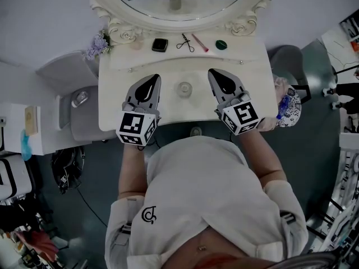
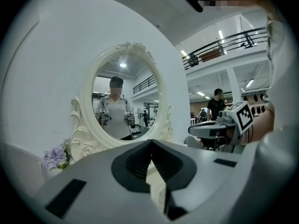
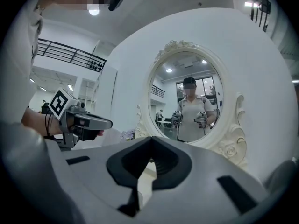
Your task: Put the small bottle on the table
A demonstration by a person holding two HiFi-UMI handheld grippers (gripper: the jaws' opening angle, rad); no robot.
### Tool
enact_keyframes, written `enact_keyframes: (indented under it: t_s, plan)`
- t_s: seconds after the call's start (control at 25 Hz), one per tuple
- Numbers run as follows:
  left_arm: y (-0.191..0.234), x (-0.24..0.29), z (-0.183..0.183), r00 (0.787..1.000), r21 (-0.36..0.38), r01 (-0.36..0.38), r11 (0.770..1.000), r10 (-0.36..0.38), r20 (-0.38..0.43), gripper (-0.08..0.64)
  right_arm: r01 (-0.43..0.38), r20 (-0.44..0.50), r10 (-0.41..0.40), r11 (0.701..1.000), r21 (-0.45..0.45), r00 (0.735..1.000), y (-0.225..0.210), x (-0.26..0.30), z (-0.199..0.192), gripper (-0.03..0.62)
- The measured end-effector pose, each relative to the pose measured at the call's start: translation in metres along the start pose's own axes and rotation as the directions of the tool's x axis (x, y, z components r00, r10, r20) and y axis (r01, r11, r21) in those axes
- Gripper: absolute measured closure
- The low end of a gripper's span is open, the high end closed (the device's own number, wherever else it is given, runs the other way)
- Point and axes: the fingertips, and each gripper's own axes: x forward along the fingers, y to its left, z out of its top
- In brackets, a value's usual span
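The small pale bottle (image 1: 184, 88) stands upright on the cream dressing table (image 1: 255, 94), in the gap between my two grippers and touching neither. My left gripper (image 1: 153, 78) hovers just left of it, jaws shut and empty. Just right of the bottle is my right gripper (image 1: 213, 72), also shut with nothing held. In the left gripper view the jaws (image 2: 152, 143) meet at the tip, facing the oval mirror (image 2: 124, 97), with the right gripper (image 2: 219, 127) off to the side. The right gripper view shows its jaws (image 3: 150, 139) closed, the left gripper (image 3: 84, 121) beside it.
On the table's raised back shelf lie a black compact (image 1: 160, 44), scissors (image 1: 185, 42), a pink stick (image 1: 200, 42) and a green round lid (image 1: 221, 45). Purple flowers (image 1: 97, 45) sit at the back left corner. A grey seat (image 1: 84, 116) stands left of the table.
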Motion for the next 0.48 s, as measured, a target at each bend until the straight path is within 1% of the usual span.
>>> enact_keyframes:
  t_s: [0.2,0.36,0.48]
  plan:
    - [-0.0026,0.0027,0.0009,1.000,-0.014,0.010,1.000,-0.010,0.020,0.546,-0.001,0.001,0.001,1.000,-0.003,1.000,-0.0007,0.0012,-0.0026,0.589]
    - [-0.0022,0.0024,0.0025,0.999,-0.027,0.011,1.000,-0.010,0.034,0.548,-0.007,0.000,0.007,1.000,0.024,1.000,0.0005,0.0025,-0.0052,0.589]
    - [-0.0009,0.0030,0.0026,0.999,-0.029,0.006,1.000,-0.005,0.038,0.546,-0.006,-0.004,0.006,1.000,0.017,1.000,0.0009,0.0032,-0.0074,0.589]
